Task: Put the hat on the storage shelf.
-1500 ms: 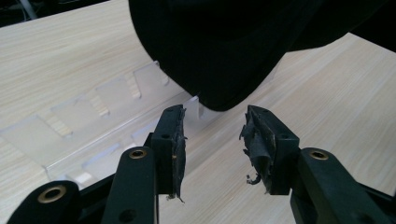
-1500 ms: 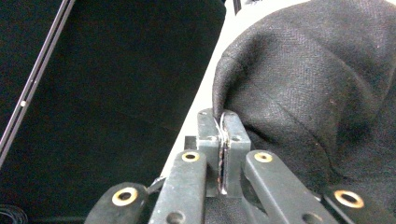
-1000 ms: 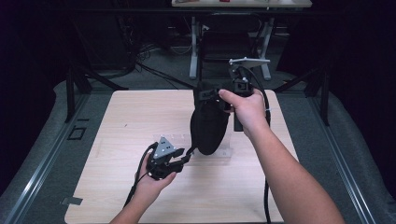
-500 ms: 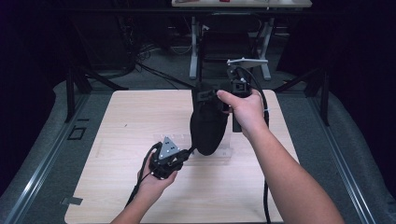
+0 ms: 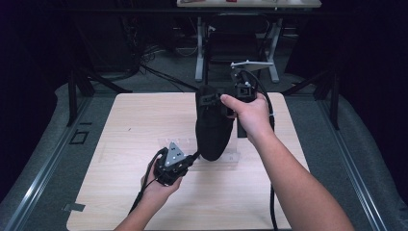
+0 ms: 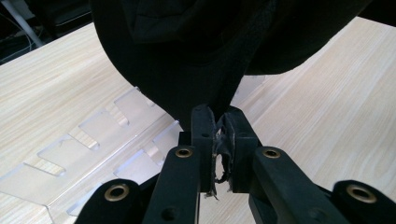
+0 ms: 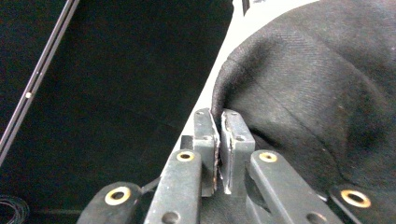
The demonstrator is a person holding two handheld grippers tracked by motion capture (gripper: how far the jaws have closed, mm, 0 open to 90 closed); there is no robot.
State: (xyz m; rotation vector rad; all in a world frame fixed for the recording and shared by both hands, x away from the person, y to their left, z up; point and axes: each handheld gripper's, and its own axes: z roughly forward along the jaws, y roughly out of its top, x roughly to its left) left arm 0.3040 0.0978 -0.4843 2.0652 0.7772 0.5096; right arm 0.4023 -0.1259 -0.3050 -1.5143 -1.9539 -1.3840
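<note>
Cloth (image 5: 213,132) hangs between tongs | right tongs (image 5: 211,99) clamp top | left tongs (image 5: 195,156) pinch bottom

Black woven fabric garment (image 5: 212,130): uniform black, fine twill weave pattern visible in the right gripper view (image 7: 327,93), no print.
Left black two-jaw gripper (image 6: 219,126): matte black jaws, brass-coloured rivet rings, pale grey three-cornered plate on top (image 5: 174,155).
Right black two-jaw gripper (image 7: 217,116): worn dark grey pads, black arms, brass-coloured rings, pale grey plate (image 5: 251,64), black cable.
Light wooden table top (image 5: 130,120): pale beige, fine lengthwise grain streaks in slightly darker tan.
Clear plastic slotted rack (image 6: 84,140): colourless, transparent, whitish glints on edges.
Grey carpeted floor (image 5: 43,159): dull mid-grey, plain; darker grey metal rails along both sides.
Background: near black.
</note>
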